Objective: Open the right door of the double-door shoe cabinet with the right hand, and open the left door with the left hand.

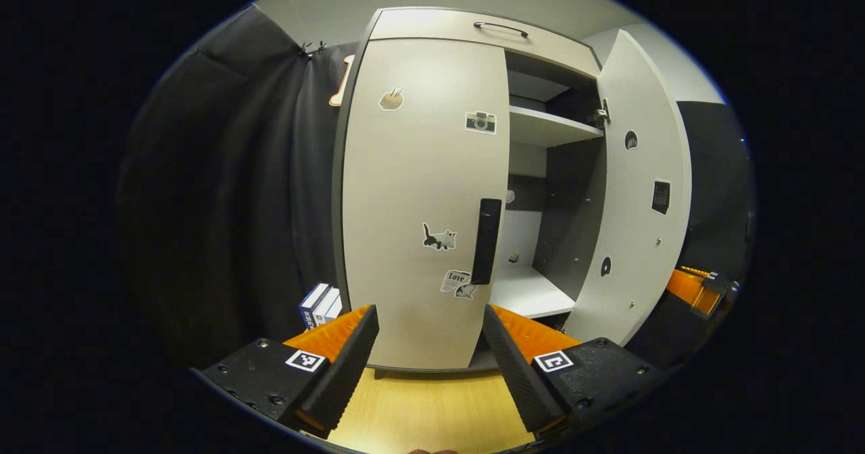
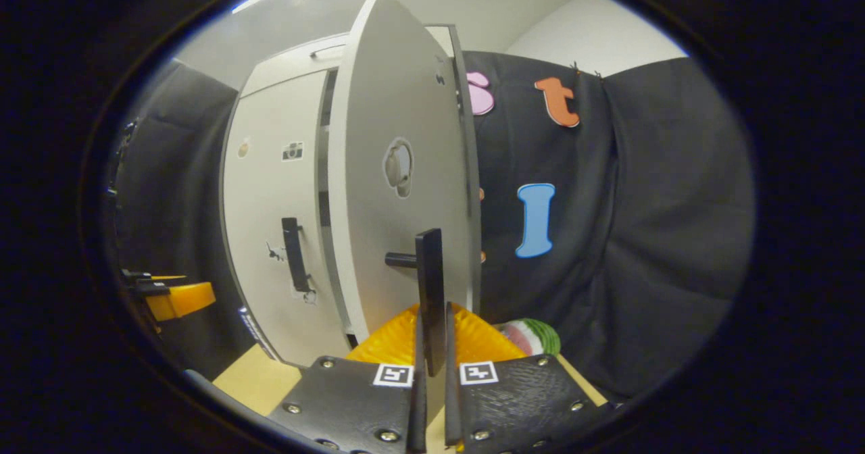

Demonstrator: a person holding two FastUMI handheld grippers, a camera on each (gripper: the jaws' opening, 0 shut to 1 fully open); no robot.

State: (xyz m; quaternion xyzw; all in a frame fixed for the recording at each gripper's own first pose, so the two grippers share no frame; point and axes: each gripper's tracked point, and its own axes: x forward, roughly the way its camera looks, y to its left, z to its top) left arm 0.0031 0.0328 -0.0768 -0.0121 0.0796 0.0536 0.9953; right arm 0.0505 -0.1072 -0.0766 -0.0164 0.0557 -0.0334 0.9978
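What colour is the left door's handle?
Black, on the pale grey left door; the handle shows best in the left gripper view.

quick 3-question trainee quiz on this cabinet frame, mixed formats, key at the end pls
1. True or false: the right door of the shoe cabinet is swung open.
2. Multiple choice: the right gripper is A) open in free air, B) shut on the right door handle, C) resting on the wooden floor.
3. Fill in: the left gripper hangs open in front of the ____ left door, below and to the left of the left door handle.

Key:
1. True
2. B
3. closed
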